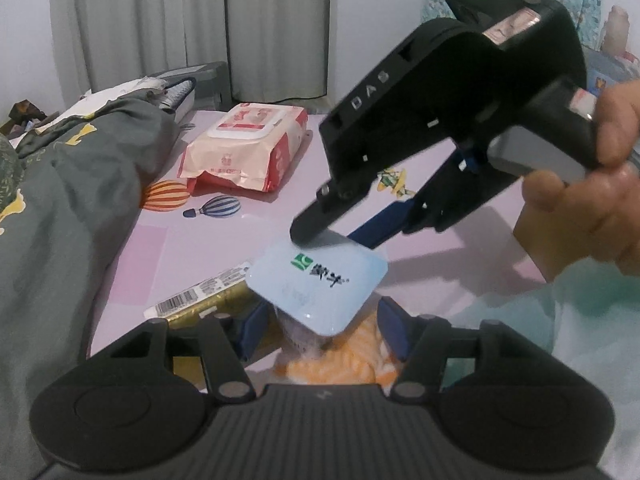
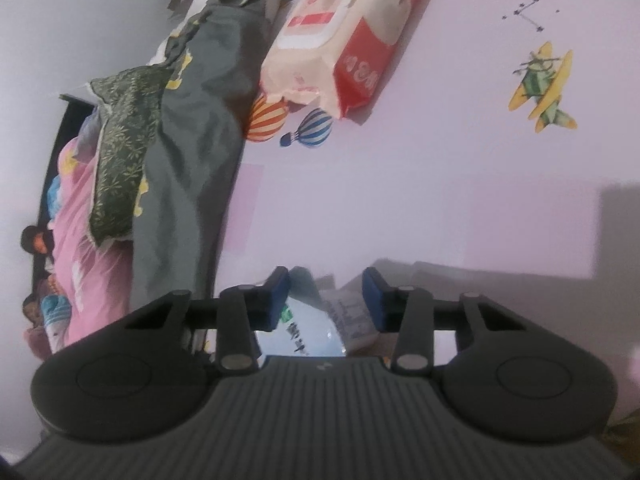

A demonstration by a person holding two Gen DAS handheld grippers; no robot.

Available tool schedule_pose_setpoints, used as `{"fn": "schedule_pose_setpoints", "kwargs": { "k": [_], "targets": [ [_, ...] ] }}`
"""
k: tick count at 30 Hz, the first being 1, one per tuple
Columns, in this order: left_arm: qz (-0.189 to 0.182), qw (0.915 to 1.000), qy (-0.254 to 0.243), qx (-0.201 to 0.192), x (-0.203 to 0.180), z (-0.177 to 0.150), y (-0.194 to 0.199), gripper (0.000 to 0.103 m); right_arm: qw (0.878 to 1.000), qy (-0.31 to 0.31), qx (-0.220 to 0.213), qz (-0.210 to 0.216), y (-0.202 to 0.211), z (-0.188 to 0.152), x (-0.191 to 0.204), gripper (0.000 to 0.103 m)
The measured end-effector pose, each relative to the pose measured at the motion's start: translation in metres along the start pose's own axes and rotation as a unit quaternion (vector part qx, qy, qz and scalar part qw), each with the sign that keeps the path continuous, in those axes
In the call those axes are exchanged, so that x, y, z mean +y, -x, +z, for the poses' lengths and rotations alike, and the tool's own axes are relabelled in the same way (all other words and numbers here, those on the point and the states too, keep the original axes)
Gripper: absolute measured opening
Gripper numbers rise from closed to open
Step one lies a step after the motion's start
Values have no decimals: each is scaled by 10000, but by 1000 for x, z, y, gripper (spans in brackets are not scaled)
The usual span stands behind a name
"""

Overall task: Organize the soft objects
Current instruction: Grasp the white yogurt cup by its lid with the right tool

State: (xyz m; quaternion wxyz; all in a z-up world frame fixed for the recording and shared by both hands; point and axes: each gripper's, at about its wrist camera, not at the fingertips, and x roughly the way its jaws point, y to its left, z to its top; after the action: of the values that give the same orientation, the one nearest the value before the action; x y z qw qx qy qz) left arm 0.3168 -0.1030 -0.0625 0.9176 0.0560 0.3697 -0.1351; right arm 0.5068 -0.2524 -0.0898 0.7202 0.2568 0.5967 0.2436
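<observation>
On the pink printed bed sheet [image 1: 248, 240], left to right: a gold packet with a barcode [image 1: 200, 300]; a light-blue pack [image 1: 320, 280] bearing a green logo and black Chinese characters, lying between the spread left hand-held gripper [image 1: 320, 328]; the right hand-held gripper [image 1: 340, 236], marked "DAS", pads touching the pack's far edge, grip unclear.

Grey curtains [image 1: 200, 20] being seen hanging at the back, pink balloon-printed sheet [image 1: 260, 216] lying spread, barcoded gold packet [image 1: 200, 300] lying flat
</observation>
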Motion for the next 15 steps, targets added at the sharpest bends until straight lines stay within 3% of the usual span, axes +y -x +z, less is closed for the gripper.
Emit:
{"fn": "schedule_pose_setpoints", "kwargs": {
  "k": [3,6,15],
  "targets": [
    [-5,10000,68,-30,0,4,-1,60,9999,65,102,84,0,-4,4,29],
    [-65,9998,181,-18,2,6,-1,55,9997,217,86,7,1,-8,10,29],
    [-6,9993,156,-325,-1,13,20,53,9994,288,-115,153,22,-14,18,30]
  ]
}}
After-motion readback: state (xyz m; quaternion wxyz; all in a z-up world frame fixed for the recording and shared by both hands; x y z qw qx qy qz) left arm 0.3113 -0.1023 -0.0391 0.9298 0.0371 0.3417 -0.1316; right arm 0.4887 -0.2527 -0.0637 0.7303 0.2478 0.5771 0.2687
